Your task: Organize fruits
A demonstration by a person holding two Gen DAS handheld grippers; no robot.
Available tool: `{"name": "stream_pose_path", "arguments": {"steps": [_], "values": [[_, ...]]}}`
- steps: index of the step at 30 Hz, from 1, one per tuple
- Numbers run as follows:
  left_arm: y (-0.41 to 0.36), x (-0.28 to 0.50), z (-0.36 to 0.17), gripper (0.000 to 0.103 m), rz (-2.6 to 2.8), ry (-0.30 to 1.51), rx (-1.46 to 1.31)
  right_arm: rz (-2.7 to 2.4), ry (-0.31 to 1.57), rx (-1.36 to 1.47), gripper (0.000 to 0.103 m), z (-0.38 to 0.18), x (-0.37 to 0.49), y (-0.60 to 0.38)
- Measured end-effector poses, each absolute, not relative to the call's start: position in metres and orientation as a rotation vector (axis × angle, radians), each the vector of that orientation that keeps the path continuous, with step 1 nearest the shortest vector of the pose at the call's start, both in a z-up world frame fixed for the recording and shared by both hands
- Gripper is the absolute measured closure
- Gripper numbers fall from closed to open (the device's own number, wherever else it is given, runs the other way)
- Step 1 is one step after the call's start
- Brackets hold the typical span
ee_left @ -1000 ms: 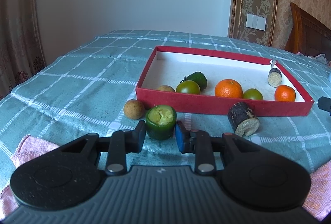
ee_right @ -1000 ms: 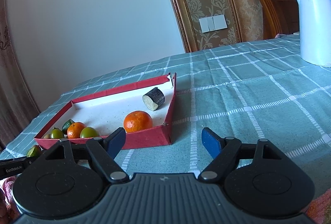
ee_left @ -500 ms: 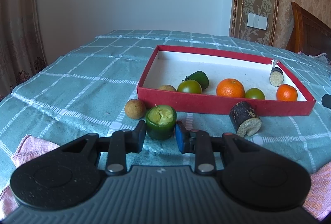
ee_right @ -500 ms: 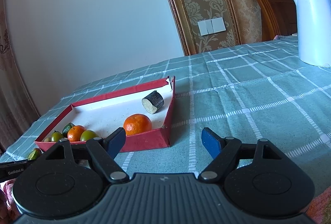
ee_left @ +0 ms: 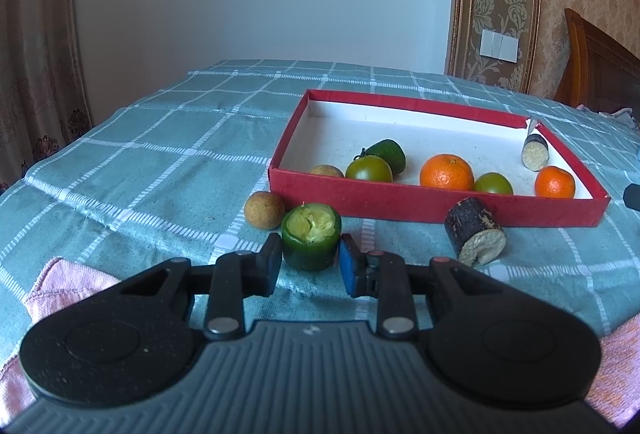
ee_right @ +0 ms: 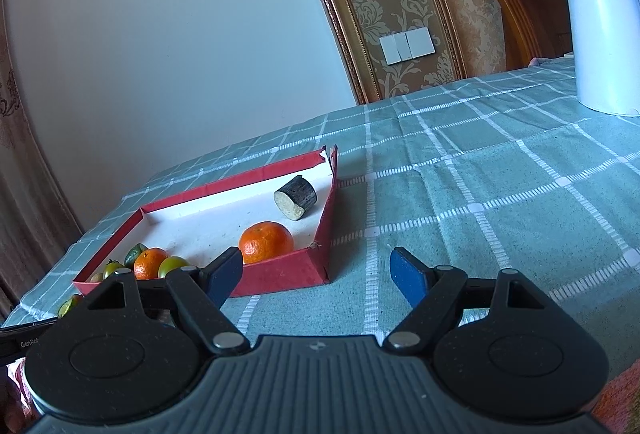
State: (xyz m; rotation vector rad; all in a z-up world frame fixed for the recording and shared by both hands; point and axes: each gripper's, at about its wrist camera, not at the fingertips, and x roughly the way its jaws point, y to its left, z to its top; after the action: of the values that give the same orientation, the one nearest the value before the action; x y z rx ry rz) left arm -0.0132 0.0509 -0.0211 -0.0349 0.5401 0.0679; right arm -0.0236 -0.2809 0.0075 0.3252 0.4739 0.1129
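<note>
The table under its teal checked tablecloth (ee_left: pixel 152 169) looks just as it did a second ago, and so does the shallow red cardboard box with a white floor (ee_left: pixel 436 207) in the middle of it. Inside the box nothing has moved: two round oranges (ee_left: pixel 447 171), two green tomatoes (ee_left: pixel 369 169), a dark green fruit behind them, a small brown one at the near-left corner, and a dark-skinned cut cane piece (ee_left: pixel 535 152) at the far-right corner. The tall white electric kettle (ee_right: pixel 604 17) has slid slightly rightward in the right wrist view, since that camera has tilted a little.

The right gripper (ee_right: pixel 316 270) stays spread wide over bare cloth just beside the box's corner, holding nothing. The left gripper (ee_left: pixel 310 264) keeps its fingers pressed against both sides of the short green cut fruit with pale flesh on top (ee_left: pixel 311 236), which stands upright on the cloth in front of the box. A second dark cane piece (ee_left: pixel 474 232) and a small round brown fruit (ee_left: pixel 264 209) lie on the cloth beside it, unchanged.
</note>
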Motion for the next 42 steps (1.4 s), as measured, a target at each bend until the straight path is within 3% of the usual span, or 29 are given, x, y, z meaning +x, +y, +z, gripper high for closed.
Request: {"name": "stream_pose_path", "arguments": {"steps": [2, 7, 20, 42], "values": [[0.05, -0.012, -0.021, 0.075, 0.075, 0.548, -0.03, 0.106, 0.467, 0.348, 0.016, 0.007, -0.025, -0.285], [0.047, -0.02, -0.02, 0.075, 0.094, 0.493, -0.006, 0.087, 0.455, 0.404, 0.016, 0.005, -0.027, -0.294], [0.027, -0.009, -0.025, 0.075, 0.141, 0.563, 0.146, 0.116, 0.472, 0.443, 0.016, 0.002, -0.023, -0.299], [0.029, -0.008, -0.023, 0.073, 0.082, 0.549, 0.127, 0.159, 0.53, 0.415, 0.016, -0.001, -0.014, -0.292]]}}
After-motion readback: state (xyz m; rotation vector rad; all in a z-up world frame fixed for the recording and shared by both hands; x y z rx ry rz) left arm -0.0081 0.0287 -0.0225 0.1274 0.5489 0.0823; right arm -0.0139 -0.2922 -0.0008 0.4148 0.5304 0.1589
